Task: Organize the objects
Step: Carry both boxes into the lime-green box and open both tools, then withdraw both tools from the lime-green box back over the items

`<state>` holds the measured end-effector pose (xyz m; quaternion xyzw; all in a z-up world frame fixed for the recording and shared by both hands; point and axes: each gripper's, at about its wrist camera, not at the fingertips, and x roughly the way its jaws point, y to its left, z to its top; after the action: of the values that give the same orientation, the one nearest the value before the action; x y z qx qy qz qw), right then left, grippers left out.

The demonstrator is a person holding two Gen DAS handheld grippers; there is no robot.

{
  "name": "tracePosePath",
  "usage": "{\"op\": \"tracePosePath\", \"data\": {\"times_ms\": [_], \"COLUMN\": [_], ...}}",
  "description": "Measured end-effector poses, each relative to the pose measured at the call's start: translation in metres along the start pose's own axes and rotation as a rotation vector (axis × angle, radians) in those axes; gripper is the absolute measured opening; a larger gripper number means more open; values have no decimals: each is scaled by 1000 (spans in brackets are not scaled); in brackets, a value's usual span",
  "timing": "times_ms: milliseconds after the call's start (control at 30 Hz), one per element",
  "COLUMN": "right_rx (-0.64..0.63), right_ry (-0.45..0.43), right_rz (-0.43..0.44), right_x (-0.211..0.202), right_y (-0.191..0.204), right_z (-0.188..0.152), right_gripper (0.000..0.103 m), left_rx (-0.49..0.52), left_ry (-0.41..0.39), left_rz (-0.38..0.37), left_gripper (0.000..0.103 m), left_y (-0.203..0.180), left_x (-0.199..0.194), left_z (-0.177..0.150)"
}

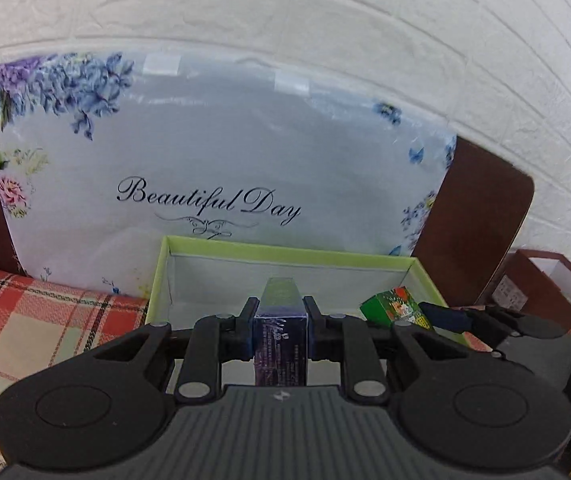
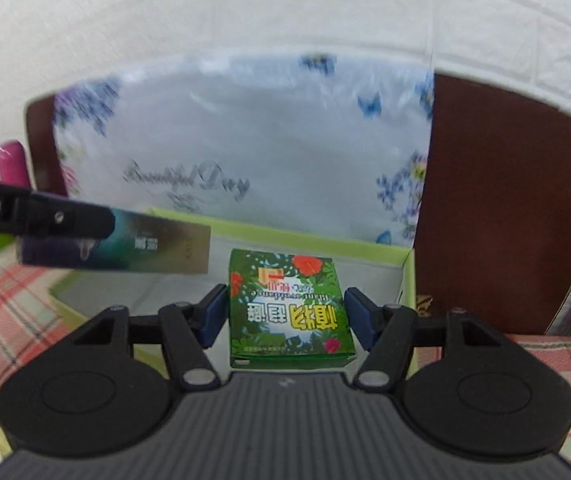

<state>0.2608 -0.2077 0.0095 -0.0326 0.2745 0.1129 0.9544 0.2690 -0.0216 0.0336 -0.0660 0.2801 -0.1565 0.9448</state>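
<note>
Left gripper (image 1: 280,316): fingers clamped on purple box (image 1: 281,320), over green tray (image 1: 157,276).
Right gripper (image 2: 285,316): fingers gripping green box (image 2: 289,308), at tray's 3 o'clock.

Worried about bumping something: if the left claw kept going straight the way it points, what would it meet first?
The left claw, shut on the tall purple carton, points into the open lime-green cardboard box. Its far wall looks first, then the floral "Beautiful Day" pillow behind; depth is uncertain.
</note>
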Motion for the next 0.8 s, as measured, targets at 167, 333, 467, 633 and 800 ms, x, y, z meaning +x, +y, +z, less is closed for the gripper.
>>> {"op": "tracePosePath", "data": {"times_ms": [167, 333, 467, 633, 800], "right_rx": [-31, -81, -103, -80, -52], "right_ry": [47, 20, 17, -42, -80], "right_rz": [-33, -57, -84, -82, -56], "right_x": [32, 28, 10, -35, -94], "right_y": [9, 20, 24, 26, 26], "right_z": [-7, -12, -6, 0, -8], "right_gripper": [65, 103, 103, 103, 103], "left_rx": [-11, -10, -33, 0, 50], "left_ry": [33, -15, -45, -96, -88], "left_rz": [7, 69, 89, 97, 124], "left_gripper": [61, 83, 83, 85, 87], "left_y": [10, 13, 9, -10, -38], "left_x": [24, 15, -7, -59, -113], "left_z": [-6, -9, -2, 6, -10]}}
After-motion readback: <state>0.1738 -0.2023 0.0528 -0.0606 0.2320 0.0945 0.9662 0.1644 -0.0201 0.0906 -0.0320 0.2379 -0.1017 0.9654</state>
